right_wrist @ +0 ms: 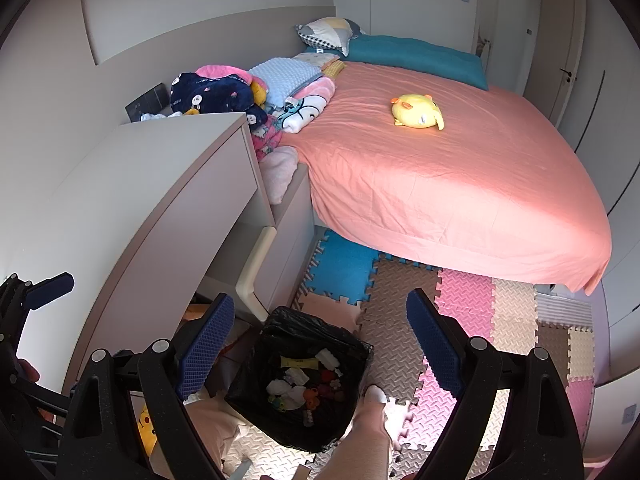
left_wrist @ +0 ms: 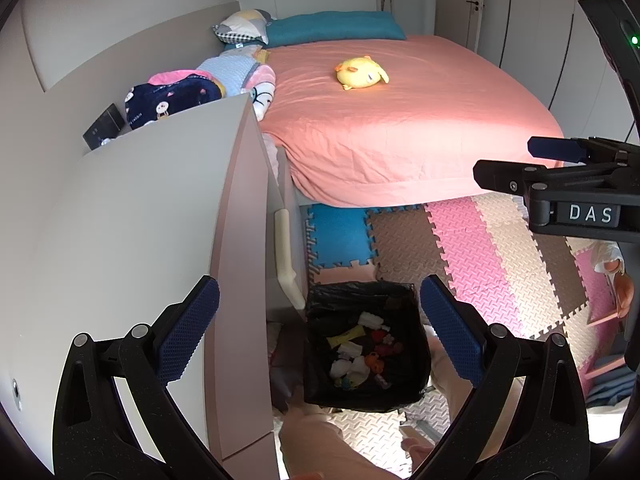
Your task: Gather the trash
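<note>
A bin lined with a black bag point(left_wrist: 416, 380) point(right_wrist: 248, 392) stands on the floor mats beside the white cabinet. Inside lies mixed trash point(left_wrist: 360, 356) point(right_wrist: 300, 384): white crumpled tissues, a yellow wrapper, red and orange bits. My left gripper point(left_wrist: 320, 286) hangs over the bin, open, with nothing between its blue pads. My right gripper point(right_wrist: 320, 298) is also above the bin and open, holding nothing. The right gripper point(left_wrist: 506, 160) shows side-on at the right edge of the left wrist view. One blue pad of the left gripper point(right_wrist: 54, 284) shows at the left edge of the right wrist view.
A white cabinet point(left_wrist: 140, 240) point(right_wrist: 140, 200) rises left of the bin. A bed with a pink sheet point(left_wrist: 400, 120) point(right_wrist: 440, 180) carries a yellow plush toy point(left_wrist: 362, 74) point(right_wrist: 418, 111) and folded blankets point(right_wrist: 224, 92). Coloured foam mats point(left_wrist: 480, 248) cover the floor. A person's legs point(right_wrist: 372, 428) stand by the bin.
</note>
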`<state>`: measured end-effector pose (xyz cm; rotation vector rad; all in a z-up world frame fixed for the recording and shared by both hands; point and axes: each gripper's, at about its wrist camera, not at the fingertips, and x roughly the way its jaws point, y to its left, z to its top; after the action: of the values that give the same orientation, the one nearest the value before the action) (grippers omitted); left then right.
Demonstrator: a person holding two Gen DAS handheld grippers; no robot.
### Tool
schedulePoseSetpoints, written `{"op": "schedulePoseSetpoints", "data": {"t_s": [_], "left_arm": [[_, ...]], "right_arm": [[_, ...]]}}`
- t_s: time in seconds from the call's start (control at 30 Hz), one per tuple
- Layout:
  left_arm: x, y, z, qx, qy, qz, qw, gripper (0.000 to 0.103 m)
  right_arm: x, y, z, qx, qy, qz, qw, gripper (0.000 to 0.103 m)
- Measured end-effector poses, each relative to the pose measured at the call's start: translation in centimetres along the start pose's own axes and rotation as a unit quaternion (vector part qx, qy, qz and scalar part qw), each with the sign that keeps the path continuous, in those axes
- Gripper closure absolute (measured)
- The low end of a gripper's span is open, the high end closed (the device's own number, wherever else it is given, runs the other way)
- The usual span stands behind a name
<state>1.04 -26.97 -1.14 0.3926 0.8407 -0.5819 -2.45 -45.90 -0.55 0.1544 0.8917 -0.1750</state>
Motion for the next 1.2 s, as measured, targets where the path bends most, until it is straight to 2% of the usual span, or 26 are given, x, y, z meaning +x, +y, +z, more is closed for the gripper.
{"op": "schedulePoseSetpoints", "data": {"t_s": [0.17,1.2], "left_arm": [[0.14,0.05,0.15,-0.005,0.0,0.008,1.0,0.006],[0.12,-0.12,-0.01,-0.001,0.002,0.001,1.0,0.006]], "right_arm": [[-0.02,-0.08,0.03,0.0,0.001,-0.001,1.0,0.015],[-0.03,-0.08,0.04,0.001,0.001,-0.001,1.0,0.015]]}}
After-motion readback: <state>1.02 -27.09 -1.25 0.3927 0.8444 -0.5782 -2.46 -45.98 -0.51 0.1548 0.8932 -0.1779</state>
